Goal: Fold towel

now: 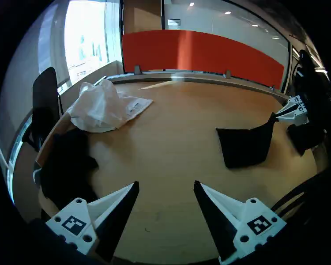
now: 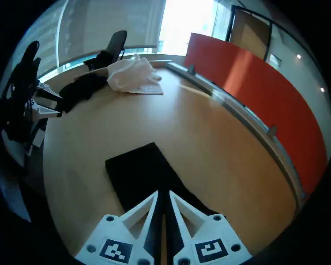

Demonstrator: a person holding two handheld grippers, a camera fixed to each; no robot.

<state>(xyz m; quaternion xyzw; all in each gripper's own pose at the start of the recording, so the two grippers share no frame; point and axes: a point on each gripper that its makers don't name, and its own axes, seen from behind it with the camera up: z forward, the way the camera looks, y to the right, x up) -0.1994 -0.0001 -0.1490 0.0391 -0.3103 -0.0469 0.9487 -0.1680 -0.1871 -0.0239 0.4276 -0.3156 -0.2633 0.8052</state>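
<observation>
A black towel (image 1: 245,145) lies folded on the wooden table (image 1: 174,128), off to the right in the left gripper view. Its far right corner is raised, pinched by my right gripper (image 1: 278,117). In the right gripper view the same towel (image 2: 139,170) stretches away from the right gripper (image 2: 163,196), whose fingers are shut on its near edge. My left gripper (image 1: 165,190) hangs open over bare wood at the table's near side, well apart from the towel. Its open fingers also appear in the right gripper view as the left gripper (image 2: 59,106) at the far left.
A heap of white cloth (image 1: 101,106) sits at the table's back left, with a pile of black cloth (image 1: 68,163) beside it near the edge. An orange divider (image 1: 201,51) runs along the far side. A black chair (image 1: 46,95) stands by the window.
</observation>
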